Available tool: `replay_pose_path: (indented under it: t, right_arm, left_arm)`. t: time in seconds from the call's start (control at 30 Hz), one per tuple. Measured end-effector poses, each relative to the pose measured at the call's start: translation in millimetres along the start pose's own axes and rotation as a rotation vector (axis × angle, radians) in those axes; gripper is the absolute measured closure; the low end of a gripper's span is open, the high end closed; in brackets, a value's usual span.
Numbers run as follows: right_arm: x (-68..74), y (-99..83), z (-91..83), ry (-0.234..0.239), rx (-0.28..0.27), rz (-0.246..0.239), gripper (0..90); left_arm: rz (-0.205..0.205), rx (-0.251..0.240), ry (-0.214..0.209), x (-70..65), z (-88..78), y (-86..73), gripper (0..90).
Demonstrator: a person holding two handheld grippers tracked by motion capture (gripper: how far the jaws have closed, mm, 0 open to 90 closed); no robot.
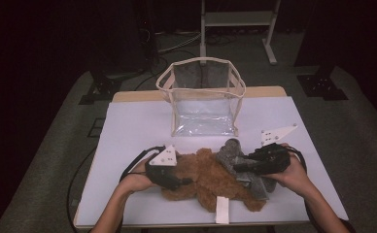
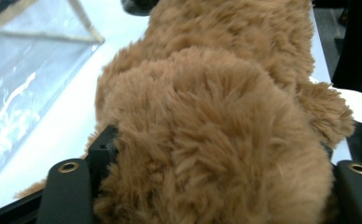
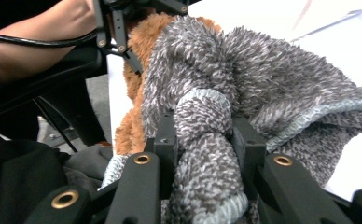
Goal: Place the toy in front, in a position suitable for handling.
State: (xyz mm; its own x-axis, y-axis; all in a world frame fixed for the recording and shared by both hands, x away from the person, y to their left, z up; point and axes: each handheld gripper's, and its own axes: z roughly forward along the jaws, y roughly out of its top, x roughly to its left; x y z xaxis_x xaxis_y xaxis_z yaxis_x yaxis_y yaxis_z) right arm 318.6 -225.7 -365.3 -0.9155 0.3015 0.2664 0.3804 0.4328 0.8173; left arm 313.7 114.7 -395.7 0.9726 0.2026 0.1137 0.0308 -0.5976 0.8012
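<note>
High view showed the brown plush toy (image 1: 207,175) at six o'clock on the table (image 1: 128,131); the left gripper (image 1: 177,181) straddled its fur, the right gripper (image 1: 240,166) clamped its grey garment (image 1: 231,151), probably for undressing.

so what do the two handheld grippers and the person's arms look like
Both are black handheld tools. The left gripper and the right gripper each carry a pale three-cornered plate with small dark dots on top, and a black cable loops away from each across the table. Up close, the black fingers have brass-coloured rivets at their pivots. The forearms are bare, with no sleeves visible.
</note>
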Motion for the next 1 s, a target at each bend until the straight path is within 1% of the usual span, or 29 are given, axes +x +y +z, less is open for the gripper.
replay_pose_path:
  t: [0.03, 0.07, 0.13, 0.2, 0.27, 0.33, 0.43, 0.5, 0.57, 0.6, 0.7, 0.73, 0.77, 0.8, 0.83, 0.87, 0.9, 0.93, 1.0]
  right_arm:
    - [-0.3, 0.2, -4.8, -0.012, 0.000, 0.000, 67.6]
    - [-0.5, 0.4, -11.6, -0.033, 0.000, -0.002, 67.6]
    - [-1.8, -0.6, -25.0, -0.069, -0.003, -0.002, 67.5]
    - [-3.8, -3.6, -37.4, -0.093, -0.003, 0.009, 67.6]
    - [-7.0, -9.3, -50.8, -0.113, 0.003, 0.031, 67.5]
    - [-11.2, -17.0, -66.0, -0.136, -0.011, 0.058, 67.5]
    - [-16.1, -25.5, -84.0, -0.157, -0.027, 0.086, 67.5]
    - [-18.3, -29.0, -90.9, -0.167, -0.029, 0.096, 67.5]
    - [-19.9, -30.5, -93.0, -0.164, -0.032, 0.105, 67.4]
    - [-20.9, -30.8, -92.0, -0.159, -0.031, 0.106, 67.5]
    - [-22.6, -28.1, -80.7, -0.142, -0.029, 0.102, 67.4]
    - [-23.1, -26.3, -75.8, -0.134, -0.030, 0.095, 67.4]
    - [-23.3, -24.1, -70.2, -0.127, -0.033, 0.091, 67.5]
    - [-23.6, -22.2, -65.8, -0.120, -0.031, 0.088, 67.4]
    - [-23.9, -19.0, -57.6, -0.105, -0.029, 0.081, 67.5]
    - [-24.0, -17.0, -52.2, -0.097, -0.029, 0.074, 67.5]
    - [-23.5, -13.5, -43.1, -0.082, -0.026, 0.069, 67.5]
    - [-23.0, -10.1, -32.8, -0.063, -0.021, 0.060, 67.5]
    - [-21.6, -6.0, -17.6, -0.040, -0.010, 0.053, 67.6]
  left_arm:
    - [0.014, 0.002, 0.003, -0.3, 6.3, 6.1, 31.5]
    - [0.018, 0.000, 0.003, 0.0, 12.4, 10.7, 32.3]
    - [0.027, -0.008, -0.013, 0.0, 26.2, 19.6, 33.6]
    - [0.040, -0.013, -0.024, -0.3, 39.1, 28.5, 33.8]
    - [0.053, -0.011, -0.031, -1.5, 54.3, 40.4, 33.7]
    - [0.059, -0.015, -0.042, -3.0, 66.1, 49.1, 33.7]
    - [0.061, -0.020, -0.052, -3.4, 76.9, 57.9, 33.7]
    - [0.067, -0.016, -0.053, -3.2, 80.6, 61.5, 33.8]
    - [0.070, -0.006, -0.051, -2.2, 78.8, 62.6, 34.2]
    - [0.069, 0.002, -0.046, -1.0, 74.9, 62.5, 34.6]
    - [0.079, 0.039, -0.028, 3.3, 61.0, 61.0, 35.8]
    - [0.075, 0.048, -0.021, 4.7, 55.2, 59.7, 35.9]
    - [0.072, 0.055, -0.016, 5.7, 50.7, 58.3, 36.2]
    - [0.072, 0.070, -0.006, 7.3, 42.6, 55.5, 36.4]
    - [0.071, 0.077, 0.001, 8.3, 37.5, 53.6, 36.5]
    - [0.068, 0.088, 0.011, 9.5, 28.7, 49.7, 36.5]
    - [0.067, 0.100, 0.021, 10.3, 19.9, 45.1, 36.7]
    - [0.059, 0.107, 0.026, 10.0, 13.3, 40.6, 36.7]
    - [0.056, 0.131, 0.035, 9.0, 1.8, 32.2, 36.7]
